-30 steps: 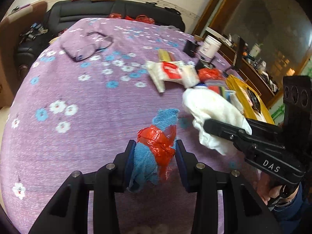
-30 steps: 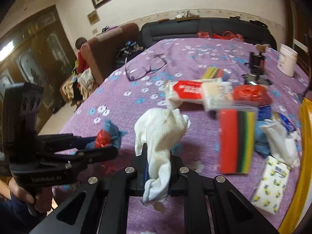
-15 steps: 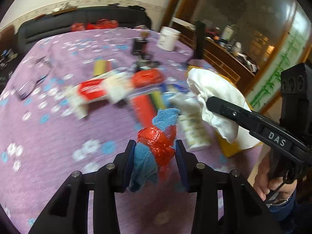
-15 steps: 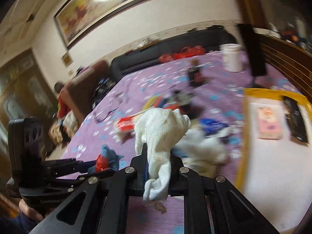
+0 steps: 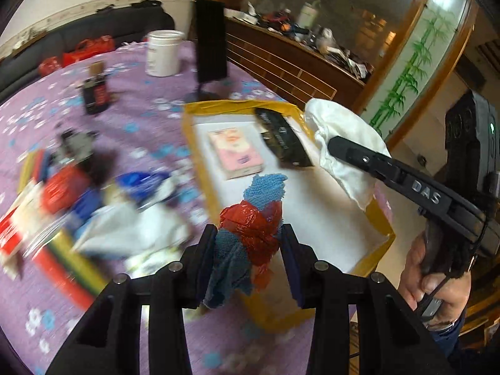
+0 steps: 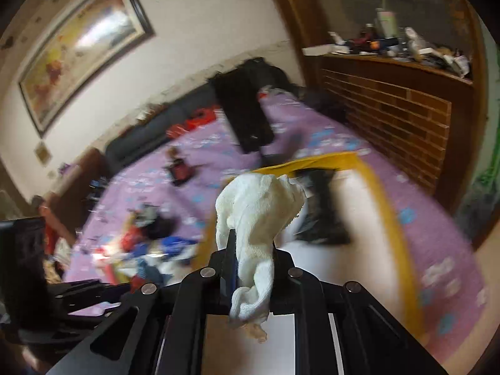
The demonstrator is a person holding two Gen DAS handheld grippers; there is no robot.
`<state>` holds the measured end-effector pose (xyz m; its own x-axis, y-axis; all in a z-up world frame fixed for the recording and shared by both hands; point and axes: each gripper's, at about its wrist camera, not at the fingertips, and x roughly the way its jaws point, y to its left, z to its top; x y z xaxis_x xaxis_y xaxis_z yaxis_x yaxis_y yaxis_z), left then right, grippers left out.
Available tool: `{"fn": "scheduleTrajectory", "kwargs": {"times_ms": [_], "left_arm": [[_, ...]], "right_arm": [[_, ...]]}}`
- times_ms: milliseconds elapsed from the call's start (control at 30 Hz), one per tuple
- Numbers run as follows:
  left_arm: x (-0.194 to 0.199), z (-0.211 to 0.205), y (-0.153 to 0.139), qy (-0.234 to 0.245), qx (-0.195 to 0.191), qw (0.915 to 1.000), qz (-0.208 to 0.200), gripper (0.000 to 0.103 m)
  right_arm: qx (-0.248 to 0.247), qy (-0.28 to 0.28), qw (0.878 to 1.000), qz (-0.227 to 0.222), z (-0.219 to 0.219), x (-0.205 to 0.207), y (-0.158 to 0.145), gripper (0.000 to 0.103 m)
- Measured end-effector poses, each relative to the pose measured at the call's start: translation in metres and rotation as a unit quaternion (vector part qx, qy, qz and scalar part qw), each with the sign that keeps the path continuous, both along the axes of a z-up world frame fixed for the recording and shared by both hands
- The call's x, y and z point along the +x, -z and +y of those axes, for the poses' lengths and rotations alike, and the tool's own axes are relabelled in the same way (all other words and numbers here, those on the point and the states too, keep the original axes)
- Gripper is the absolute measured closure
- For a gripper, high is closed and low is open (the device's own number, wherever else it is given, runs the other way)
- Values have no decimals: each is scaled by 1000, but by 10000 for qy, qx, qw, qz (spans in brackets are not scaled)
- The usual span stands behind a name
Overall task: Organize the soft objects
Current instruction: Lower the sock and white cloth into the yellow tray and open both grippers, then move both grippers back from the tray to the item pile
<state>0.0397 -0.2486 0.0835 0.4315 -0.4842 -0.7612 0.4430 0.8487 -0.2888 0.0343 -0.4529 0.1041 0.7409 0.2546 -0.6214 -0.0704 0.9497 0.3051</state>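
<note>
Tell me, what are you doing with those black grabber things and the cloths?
A person holds two grabbers. The left tool is shut on a blue cloth wrapped in red plastic. The right tool is shut on a white cloth. Both hang over the yellow-edged box on the purple table.

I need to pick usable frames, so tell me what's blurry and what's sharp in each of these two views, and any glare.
Left wrist view: blue cloth in the left gripper is sharp; clutter at left is motion-smeared; the tray is fairly clear. Right wrist view: white cloth in the right gripper is sharp; the bedspread and tray behind streak badly; glare washes the painting.
</note>
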Motion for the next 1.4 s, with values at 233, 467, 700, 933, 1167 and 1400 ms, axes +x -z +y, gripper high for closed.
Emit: {"fn": "scheduleTrajectory", "kwargs": {"times_ms": [233, 467, 700, 933, 1167, 1400], "left_arm": [[34, -60, 17, 138, 220, 9994, 226, 64], [57, -94, 36, 147, 457, 9982, 371, 64], [66, -95, 43, 69, 365, 9983, 459, 54], [65, -89, 38, 6, 266, 9988, 414, 42], [49, -73, 26, -25, 168, 9995, 271, 42], [27, -46, 17, -2, 93, 9999, 121, 42]], "right_arm": [[-508, 341, 9960, 658, -45, 57, 17, 88], [-614, 343, 9914, 1106, -56, 94, 42, 88], [-586, 420, 9905, 1167, -60, 100, 48, 58], [-464, 470, 9948, 770, -62, 80, 27, 50], [-343, 349, 9988, -29, -34, 33, -11, 50], [-474, 315, 9940, -937, 5, -22, -40, 42]]}}
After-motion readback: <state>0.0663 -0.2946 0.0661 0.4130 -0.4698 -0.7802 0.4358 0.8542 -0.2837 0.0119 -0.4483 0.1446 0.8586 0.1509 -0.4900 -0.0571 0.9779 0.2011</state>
